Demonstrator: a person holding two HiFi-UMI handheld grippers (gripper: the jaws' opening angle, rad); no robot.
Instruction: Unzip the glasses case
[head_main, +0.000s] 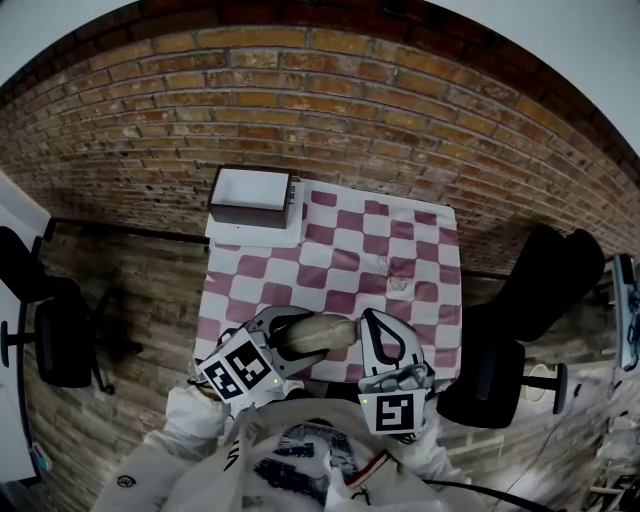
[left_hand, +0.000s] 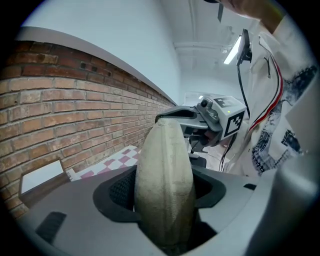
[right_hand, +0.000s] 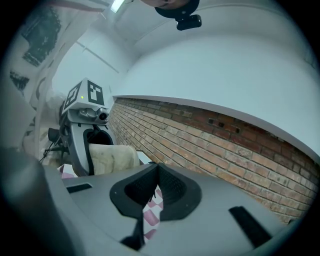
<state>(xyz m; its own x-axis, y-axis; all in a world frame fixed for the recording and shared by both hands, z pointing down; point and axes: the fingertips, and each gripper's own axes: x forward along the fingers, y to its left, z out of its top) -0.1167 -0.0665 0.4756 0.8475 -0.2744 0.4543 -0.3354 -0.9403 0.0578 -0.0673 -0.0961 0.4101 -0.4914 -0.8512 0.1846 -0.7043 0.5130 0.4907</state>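
Presently, the glasses case (head_main: 318, 335) is found clamped in the jaws of the left gripper (head_main: 283, 332), held in the air above the near part of the table (head_main: 330, 250). Its long axis is seen to run out of those jaws towards the right gripper (head_main: 374, 322), roughly along the table's near edge, so that one end is gripped and the other is left free. In the left gripper view a seam line is noted along the narrow side of the case; no zip pull can be made out. The jaws of the right gripper are pressed together with nothing seen between them, and they are placed just beside the free end of the case, which lies to their left in the right gripper view. The right gripper is therefore judged the nearer to take the pull, once its jaws are parted and brought sideways onto the seam. Beyond the case, open room is found over the checked cloth. A box (head_main: 250, 195) stands well apart from the case at the far corner, while the person's body is close behind it.
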